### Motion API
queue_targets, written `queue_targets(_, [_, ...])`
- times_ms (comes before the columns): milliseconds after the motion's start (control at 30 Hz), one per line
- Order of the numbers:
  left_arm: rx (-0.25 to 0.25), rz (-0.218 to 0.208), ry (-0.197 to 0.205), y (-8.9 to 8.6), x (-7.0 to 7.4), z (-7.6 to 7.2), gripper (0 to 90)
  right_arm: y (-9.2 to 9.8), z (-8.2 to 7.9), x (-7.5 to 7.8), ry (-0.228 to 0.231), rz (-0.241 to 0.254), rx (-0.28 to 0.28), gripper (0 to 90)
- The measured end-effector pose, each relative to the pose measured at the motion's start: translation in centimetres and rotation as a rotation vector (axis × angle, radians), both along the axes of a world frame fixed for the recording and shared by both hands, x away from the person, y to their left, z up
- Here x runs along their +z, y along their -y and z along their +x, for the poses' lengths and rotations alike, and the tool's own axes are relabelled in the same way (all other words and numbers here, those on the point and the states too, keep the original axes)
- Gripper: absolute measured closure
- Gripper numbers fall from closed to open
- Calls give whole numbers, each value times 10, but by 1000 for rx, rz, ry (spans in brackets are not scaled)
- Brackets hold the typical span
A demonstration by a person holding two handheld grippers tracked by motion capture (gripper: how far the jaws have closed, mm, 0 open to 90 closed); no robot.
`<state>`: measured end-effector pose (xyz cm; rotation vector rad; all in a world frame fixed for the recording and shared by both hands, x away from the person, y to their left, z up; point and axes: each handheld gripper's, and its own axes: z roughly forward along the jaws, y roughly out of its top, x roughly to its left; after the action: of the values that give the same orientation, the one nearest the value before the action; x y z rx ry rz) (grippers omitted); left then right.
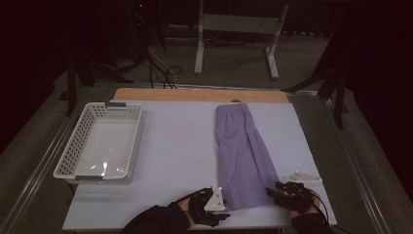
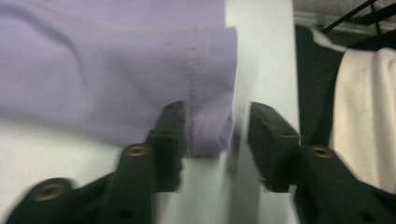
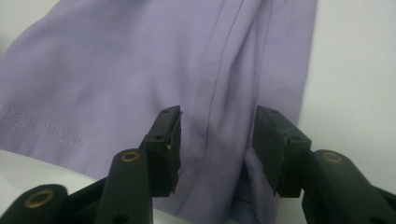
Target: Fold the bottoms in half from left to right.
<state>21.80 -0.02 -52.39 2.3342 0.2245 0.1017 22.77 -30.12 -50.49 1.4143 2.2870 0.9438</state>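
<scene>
lilac garment (image 1: pixel 243 156) on white tabletop (image 1: pixel 180 161)

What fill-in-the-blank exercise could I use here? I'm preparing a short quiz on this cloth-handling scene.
1. The folded garment on the table is ____ in colour.
2. The white perforated basket stands to the ____ of the garment in the high view.
3. The left gripper and the right gripper both sit at the garment's ____ edge, closest to the person.
4. The basket holds ____ garments.

Missing words: purple; left; near; no
</scene>
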Motion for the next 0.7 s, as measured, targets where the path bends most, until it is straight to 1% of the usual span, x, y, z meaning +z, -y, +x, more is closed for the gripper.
queue_targets(67, [11, 3, 3, 0, 1, 2, 661, -1, 2, -2, -10, -38, -5, 520])
queue_targets(133, [22, 4, 2, 0, 1, 3, 735, -1, 3, -5, -31, -52, -13, 559])
queue_targets(200, [30, 4, 6, 1, 0, 5, 799, -1, 4, -5, -35, -65, -20, 607])
queue_targets(233, [31, 7, 9, 1, 1, 5, 829, -1, 4, -5, -34, -71, -26, 664])
queue_targets(267, [33, 13, 20, 2, 1, 5, 861, -1, 4, -4, -32, -80, -26, 700])
queue_targets(300, [35, 14, 24, 2, 1, 5, 886, -1, 4, -4, -32, -77, -19, 761])
queue_targets(367, [31, 21, 32, 3, 2, 4, 894, -2, 3, -2, -29, -85, -13, 882])
queue_targets(433, [27, 23, 41, 2, 3, 4, 897, -2, 2, 1, -19, -78, -5, 895])
queue_targets(467, [28, 22, 38, 1, 4, 4, 900, -3, 2, 3, -12, -78, -5, 897])
queue_targets(500, [23, 14, 30, 0, 5, 5, 900, -3, 1, 4, -4, -83, -4, 898])
queue_targets(567, [30, 1, 31, -2, 10, 6, 900, -3, 0, 7, 1, -66, -2, 900])
queue_targets(600, [28, -5, 31, -4, 13, 6, 900, -2, 0, 9, 11, -73, -4, 900])
queue_targets(633, [35, -16, 36, -5, 16, 7, 900, -2, -1, 11, 17, -67, -8, 900])
queue_targets(700, [39, -36, 24, -8, 23, 9, 900, -1, -1, 14, 22, -36, -16, 900])
